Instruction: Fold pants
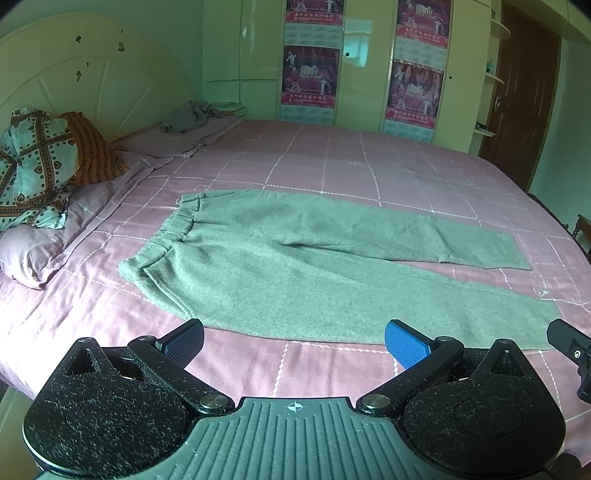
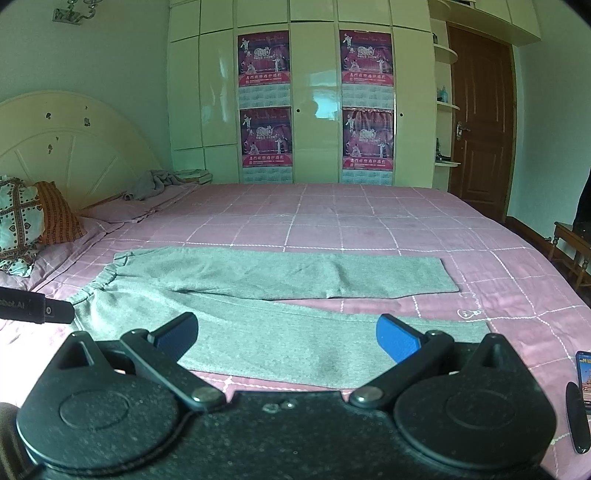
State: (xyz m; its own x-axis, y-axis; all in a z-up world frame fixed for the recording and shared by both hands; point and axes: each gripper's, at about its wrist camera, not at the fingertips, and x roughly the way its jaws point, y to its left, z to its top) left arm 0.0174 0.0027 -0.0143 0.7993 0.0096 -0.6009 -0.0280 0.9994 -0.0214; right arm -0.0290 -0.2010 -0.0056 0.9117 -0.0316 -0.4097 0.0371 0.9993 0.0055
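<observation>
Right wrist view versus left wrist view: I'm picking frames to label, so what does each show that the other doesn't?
Only the right wrist view shows a phone at the bed's near right edge, a wall lamp and a wooden chair.

Only the left wrist view shows the lilac pillow in the near left corner.

Both show the grey pants spread flat on the pink checked bedsheet, the wardrobe posters, the brown door, and an open gripper: left gripper, right gripper.

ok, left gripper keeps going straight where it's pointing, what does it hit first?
Probably the near leg of the grey pants, spread flat on the bed. The left gripper is open and empty; depth is unclear.
</observation>
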